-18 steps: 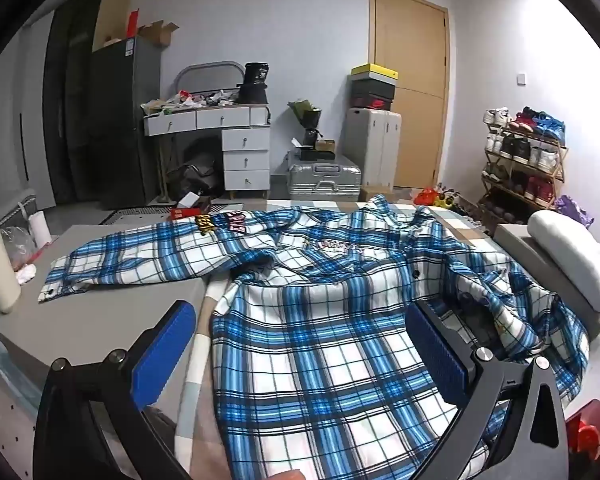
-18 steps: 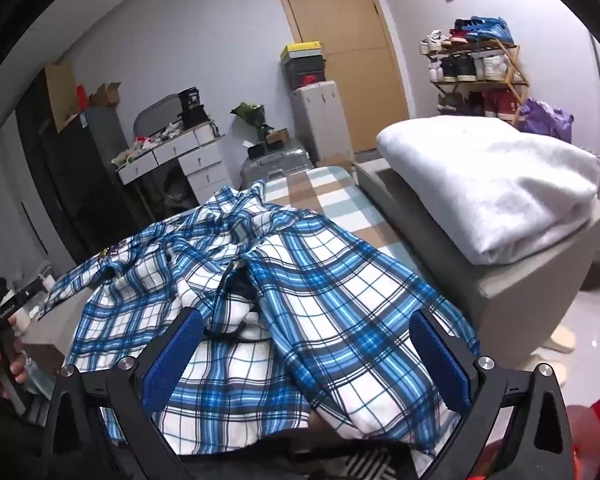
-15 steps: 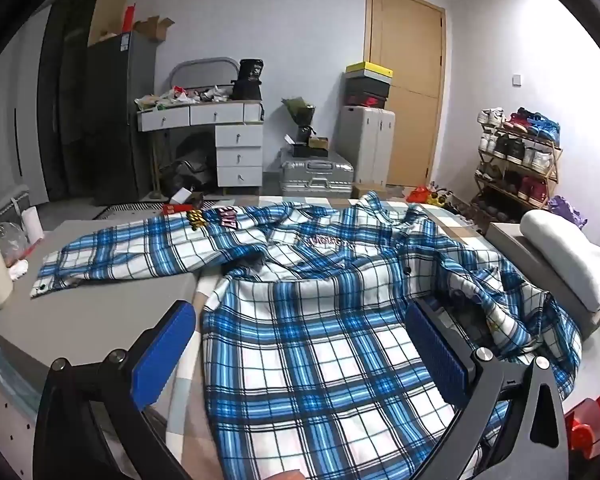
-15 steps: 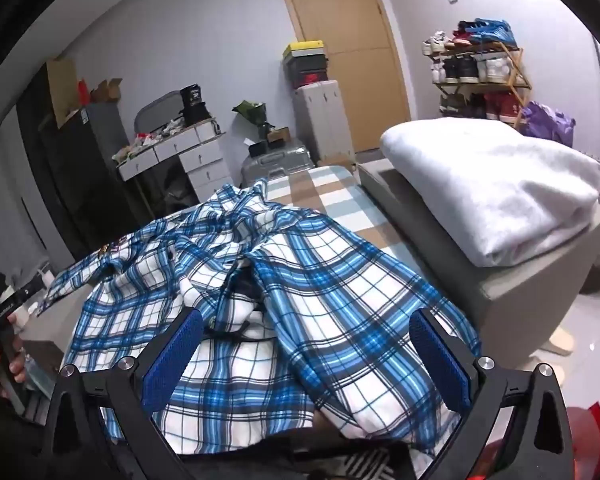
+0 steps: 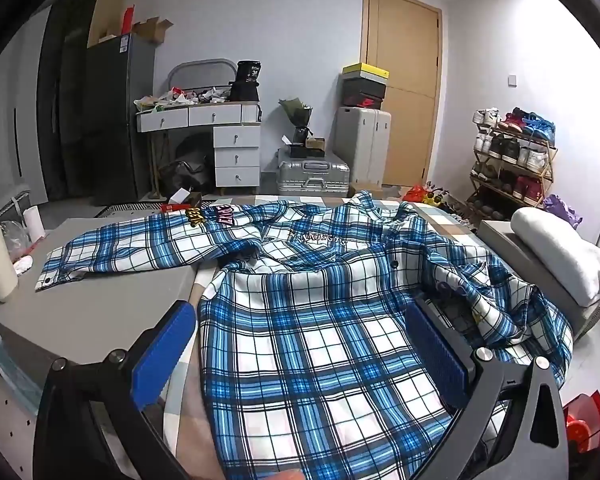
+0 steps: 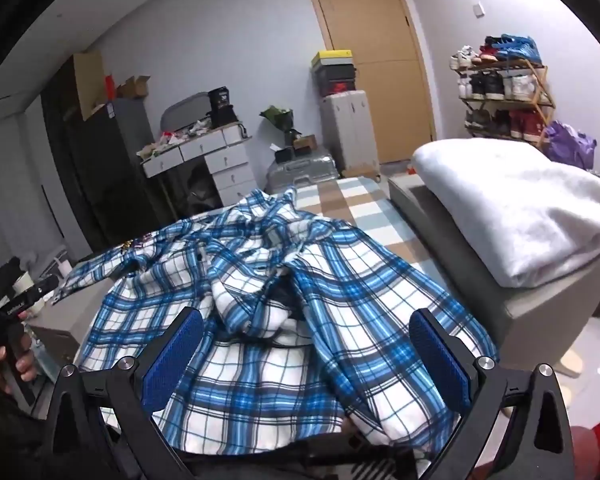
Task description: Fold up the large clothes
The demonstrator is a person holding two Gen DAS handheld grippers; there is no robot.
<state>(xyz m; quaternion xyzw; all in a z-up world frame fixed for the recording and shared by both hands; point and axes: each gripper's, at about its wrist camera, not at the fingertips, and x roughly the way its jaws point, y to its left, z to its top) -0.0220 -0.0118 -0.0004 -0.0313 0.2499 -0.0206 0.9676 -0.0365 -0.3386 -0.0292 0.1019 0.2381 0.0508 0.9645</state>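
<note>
A blue and white plaid shirt (image 5: 320, 320) is lying spread and rumpled across a bed (image 6: 364, 208), filling the centre of both views. The left gripper (image 5: 300, 356) and the right gripper (image 6: 306, 360) are hovering above its lower part, both spread wide and holding nothing.

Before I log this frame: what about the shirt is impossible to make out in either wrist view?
- Shirt hem: left wrist view, cut off by the bottom edge.
- Far sleeve: right wrist view, bunched, its cuff buried in folds.
- Chest lettering: left wrist view, too small to read.
- Hem: right wrist view, behind the right gripper body.
</note>
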